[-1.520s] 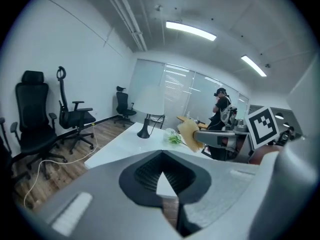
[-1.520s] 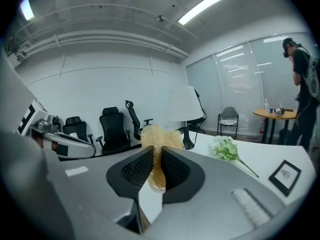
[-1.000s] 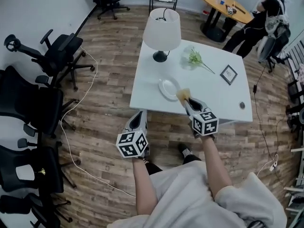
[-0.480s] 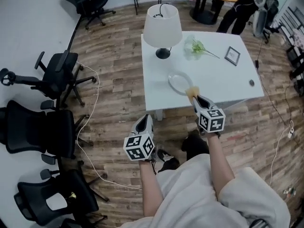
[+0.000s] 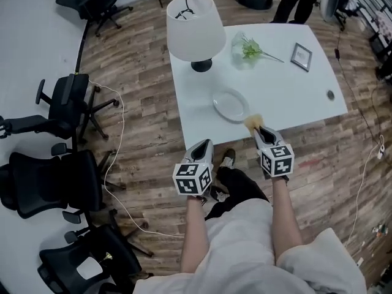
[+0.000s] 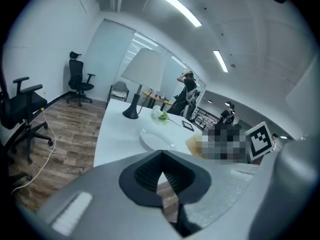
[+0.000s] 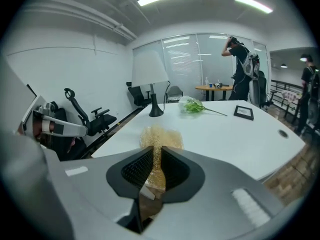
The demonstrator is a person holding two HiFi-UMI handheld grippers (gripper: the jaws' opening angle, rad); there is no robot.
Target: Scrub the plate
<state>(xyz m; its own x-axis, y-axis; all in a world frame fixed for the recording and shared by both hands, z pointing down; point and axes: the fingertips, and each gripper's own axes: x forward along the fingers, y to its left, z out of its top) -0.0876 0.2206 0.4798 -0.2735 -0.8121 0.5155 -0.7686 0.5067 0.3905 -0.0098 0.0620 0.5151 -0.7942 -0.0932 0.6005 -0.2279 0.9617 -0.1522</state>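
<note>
As I look down through the head view, the white plate point(image 5: 231, 105) lies flat on the white table point(image 5: 297, 94), close to the edge nearest to me. Nothing lies on the plate. Just beside its near right rim is a fuzzy yellow scrubber point(image 5: 251, 123). The right gripper point(image 5: 260, 131) pinches this scrubber. In the right gripper view, the two dark ribbed jaws squeeze the scrubber point(image 7: 160, 135) from both sides, and its fluffy end sticks out past the tips over the table top. I cannot tell if the scrubber touches the plate.

The left gripper point(image 5: 203, 146) hangs lower down, off the table and over the wood floor point(image 5: 147, 97). In the left gripper view, its jaws are pressed together with nothing between them, and the plate point(image 6: 156, 138) sits out ahead on the table.

Behind the plate stands a lamp point(image 5: 195, 26) with a big white shade and a black foot. To the right of the lamp lies a green sprig point(image 5: 251, 49), and past that a small picture frame point(image 5: 302, 56). A little round cap point(image 5: 331, 94) sits near the table's right side.

Black office chairs point(image 5: 64, 106) stand on the floor at the left, and a thin white cable point(image 5: 122, 130) runs beside them. A person point(image 7: 241, 79) stands far behind the table.
</note>
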